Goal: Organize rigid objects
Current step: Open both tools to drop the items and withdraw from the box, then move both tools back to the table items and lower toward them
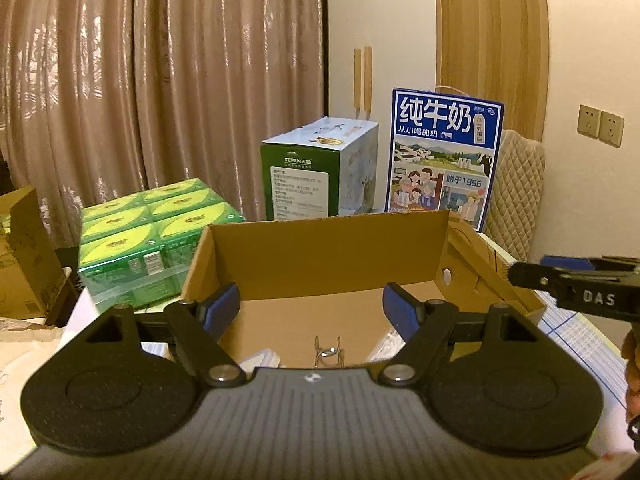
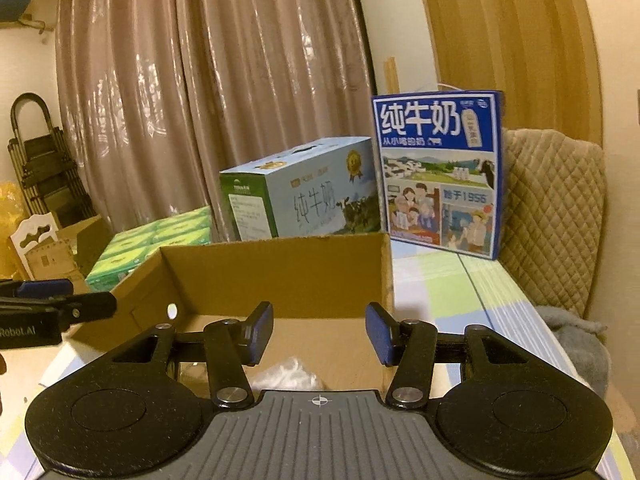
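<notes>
Both tools hang over the near edge of the open cardboard box, and neither holds anything: the left tool has its blue pads spread wide apart, the right tool has them closer together but still parted with only air between. Down in the box, at about 6 o'clock from the left tool, sits a small wire clip, with something pale and plastic beside it at 7 o'clock; a crinkled clear bag lies under the right tool. The clip looks thin and springy, so I'd guess a sloppy pinch could flick it away. The two tools are near one another and could knock together over the box, and a nudge on the box wall might shove it toward the blue milk carton at 1 o'clock.
</notes>
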The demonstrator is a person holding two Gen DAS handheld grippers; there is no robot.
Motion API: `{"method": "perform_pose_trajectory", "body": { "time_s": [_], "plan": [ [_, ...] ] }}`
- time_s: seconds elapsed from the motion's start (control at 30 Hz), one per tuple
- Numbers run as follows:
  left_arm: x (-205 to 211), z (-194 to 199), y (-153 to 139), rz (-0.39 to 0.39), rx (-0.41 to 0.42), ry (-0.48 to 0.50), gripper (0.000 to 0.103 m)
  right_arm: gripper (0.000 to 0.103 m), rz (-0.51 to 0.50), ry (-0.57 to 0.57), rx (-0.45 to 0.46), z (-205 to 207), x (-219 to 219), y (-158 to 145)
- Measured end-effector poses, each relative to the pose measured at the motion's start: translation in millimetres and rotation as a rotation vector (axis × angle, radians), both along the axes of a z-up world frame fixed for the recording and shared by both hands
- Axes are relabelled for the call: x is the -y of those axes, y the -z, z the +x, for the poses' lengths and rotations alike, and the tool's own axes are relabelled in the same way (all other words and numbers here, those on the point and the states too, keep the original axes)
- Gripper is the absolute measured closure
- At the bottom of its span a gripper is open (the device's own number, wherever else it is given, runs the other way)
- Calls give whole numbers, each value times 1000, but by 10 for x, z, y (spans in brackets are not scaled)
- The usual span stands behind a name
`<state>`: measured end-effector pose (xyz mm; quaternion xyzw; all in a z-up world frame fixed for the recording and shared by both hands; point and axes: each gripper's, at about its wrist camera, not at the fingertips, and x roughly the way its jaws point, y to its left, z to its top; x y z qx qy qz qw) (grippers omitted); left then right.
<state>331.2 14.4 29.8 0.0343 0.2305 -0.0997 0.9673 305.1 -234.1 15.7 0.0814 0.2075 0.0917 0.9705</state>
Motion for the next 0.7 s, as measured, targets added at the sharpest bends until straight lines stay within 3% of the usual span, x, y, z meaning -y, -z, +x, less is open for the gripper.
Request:
{"method": "perform_pose_trajectory", "body": {
  "time_s": [0.3, 0.7],
  "plan": [
    [-192, -716, 135, -8, -45, -43, 28, 54, -48, -19, -13, -643, 113, 79],
    [-340, -1549, 494, 34, -125, -69, 28, 48, -36, 20, -123, -1425, 358, 405]
  ]
}}
